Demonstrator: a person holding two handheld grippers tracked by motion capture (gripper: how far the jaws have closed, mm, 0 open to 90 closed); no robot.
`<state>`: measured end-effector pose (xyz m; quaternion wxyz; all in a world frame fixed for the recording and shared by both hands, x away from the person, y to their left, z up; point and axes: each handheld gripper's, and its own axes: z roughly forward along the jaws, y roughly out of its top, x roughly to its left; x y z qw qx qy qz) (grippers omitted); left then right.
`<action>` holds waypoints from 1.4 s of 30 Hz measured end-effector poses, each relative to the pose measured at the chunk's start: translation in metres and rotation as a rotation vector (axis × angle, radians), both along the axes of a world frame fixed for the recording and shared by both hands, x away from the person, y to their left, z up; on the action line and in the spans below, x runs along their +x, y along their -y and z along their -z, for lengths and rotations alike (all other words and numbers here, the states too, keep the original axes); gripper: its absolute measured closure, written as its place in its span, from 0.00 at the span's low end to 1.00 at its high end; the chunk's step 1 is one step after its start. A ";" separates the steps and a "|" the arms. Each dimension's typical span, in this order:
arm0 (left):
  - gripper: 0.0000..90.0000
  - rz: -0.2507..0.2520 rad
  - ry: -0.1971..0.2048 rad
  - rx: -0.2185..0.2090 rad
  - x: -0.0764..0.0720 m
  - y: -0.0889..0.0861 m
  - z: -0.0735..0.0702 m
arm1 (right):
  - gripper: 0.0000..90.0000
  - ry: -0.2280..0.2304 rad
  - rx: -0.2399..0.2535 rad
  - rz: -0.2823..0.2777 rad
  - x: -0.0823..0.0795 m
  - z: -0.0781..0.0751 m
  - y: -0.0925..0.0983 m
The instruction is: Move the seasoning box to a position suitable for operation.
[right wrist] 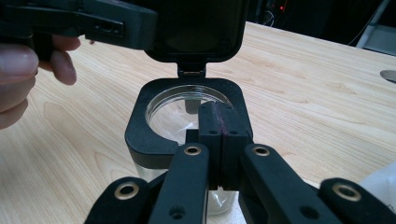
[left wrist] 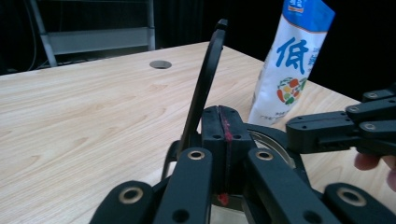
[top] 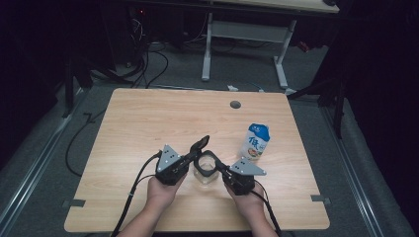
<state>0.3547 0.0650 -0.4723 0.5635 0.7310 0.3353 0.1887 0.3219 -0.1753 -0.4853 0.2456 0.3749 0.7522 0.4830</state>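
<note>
We see a clear glass jar (right wrist: 180,119) with a square black collar standing near the front middle of the wooden table (top: 148,123), its hinged black lid (right wrist: 198,28) flipped up and its round mouth showing nothing inside that we can make out. Just beside it stands a white and blue pouch (top: 256,140), upright and sealed. Our left gripper (top: 195,157) and right gripper (top: 221,169) meet at the jar's collar with jaws pressed together; whether they pinch the rim we cannot tell
</note>
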 end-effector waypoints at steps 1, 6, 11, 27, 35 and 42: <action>1.00 -0.003 0.000 0.000 0.001 -0.001 0.000 | 1.00 0.001 0.001 0.000 0.000 0.000 0.000; 1.00 -0.017 -0.001 0.001 0.004 -0.002 0.000 | 1.00 0.002 0.000 -0.003 0.000 0.000 0.000; 1.00 -0.024 0.002 0.004 0.006 -0.003 0.000 | 1.00 0.005 -0.002 -0.005 0.000 0.000 0.001; 1.00 -0.059 -0.010 0.006 0.012 -0.010 -0.001 | 1.00 0.007 0.005 -0.013 -0.001 0.001 0.002; 0.98 -0.071 0.000 0.020 0.010 -0.014 -0.001 | 1.00 0.007 0.005 -0.017 0.000 0.001 0.002; 1.00 -0.087 -0.077 0.066 0.025 -0.019 0.023 | 1.00 0.008 0.005 -0.017 0.000 0.001 0.002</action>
